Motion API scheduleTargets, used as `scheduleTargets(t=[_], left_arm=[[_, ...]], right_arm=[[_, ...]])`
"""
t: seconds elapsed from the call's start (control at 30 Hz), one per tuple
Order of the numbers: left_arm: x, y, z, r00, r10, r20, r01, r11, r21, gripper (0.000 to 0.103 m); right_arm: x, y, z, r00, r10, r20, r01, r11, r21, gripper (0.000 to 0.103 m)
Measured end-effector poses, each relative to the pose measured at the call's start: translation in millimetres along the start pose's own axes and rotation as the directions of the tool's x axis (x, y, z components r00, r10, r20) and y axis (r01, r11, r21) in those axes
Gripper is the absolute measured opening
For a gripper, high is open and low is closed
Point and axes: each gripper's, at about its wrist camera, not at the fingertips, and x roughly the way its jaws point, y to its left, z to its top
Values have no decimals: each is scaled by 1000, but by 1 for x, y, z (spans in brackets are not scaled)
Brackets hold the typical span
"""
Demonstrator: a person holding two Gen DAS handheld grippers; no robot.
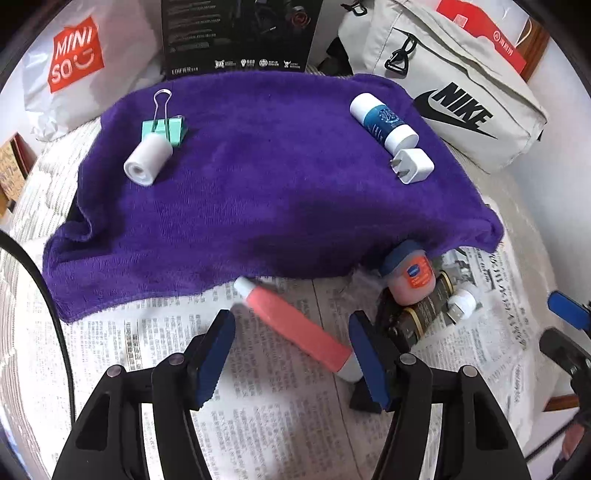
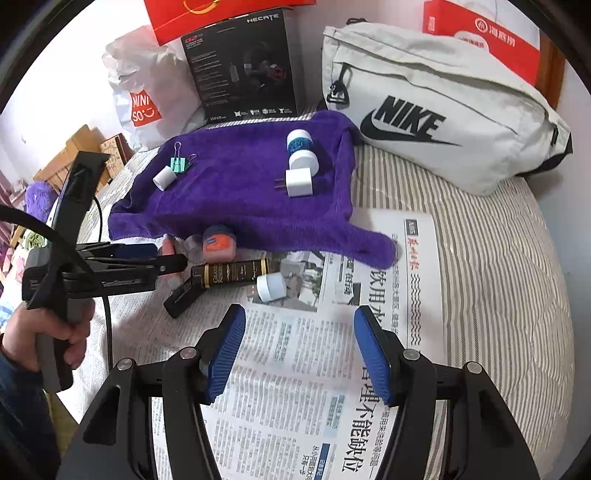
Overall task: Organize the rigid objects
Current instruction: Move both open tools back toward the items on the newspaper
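Note:
A purple towel [image 1: 258, 177] holds a green binder clip [image 1: 166, 127], a white roll [image 1: 147, 162], a blue-and-white tube [image 1: 382, 118] and a white plug adapter [image 1: 413, 166]. On the newspaper [image 1: 280, 424] lie a pink tube [image 1: 295, 328], a Vaseline jar [image 1: 410, 277], a dark brown tube [image 1: 424, 314] and a small white adapter [image 1: 461, 302]. My left gripper [image 1: 291, 354] is open, its jaws either side of the pink tube's lower end. My right gripper [image 2: 299, 350] is open and empty above the newspaper [image 2: 295, 387], near the white adapter [image 2: 271, 288] and the brown tube [image 2: 232, 275].
A white Nike bag [image 2: 443, 122], a black headset box [image 2: 243, 66], a Miniso bag [image 1: 74, 62] and red boxes [image 2: 480, 33] stand behind the towel. A black flat object [image 2: 183, 297] lies beside the brown tube. Striped bedding [image 2: 498, 277] is at the right.

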Motion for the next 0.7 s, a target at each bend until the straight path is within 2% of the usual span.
scheduleTargets(t=[0.2,0.33,0.47,0.6,0.7], left_arm=[[-1,-5,-8,995,99,-8,-98,993,70,63],[-9,16,-19,990,144,-9,-144,988,54,67],[-14,33,-24,990,140,0,-140,990,20,67],[-12,28,-22,991,134,17,-135,990,41,67],[-12,23,-22,992,121,29,-122,991,59,59]], right_arm=[[3,1,-4,1000,1,-14,-1,1000,-4,61],[3,3,-6,1000,14,-14,-14,1000,-5,61],[6,7,-8,999,23,-24,-23,1000,-7,61],[12,9,-10,999,21,-41,-21,1000,-13,61],[14,9,-11,999,18,-48,-19,1000,-10,61]])
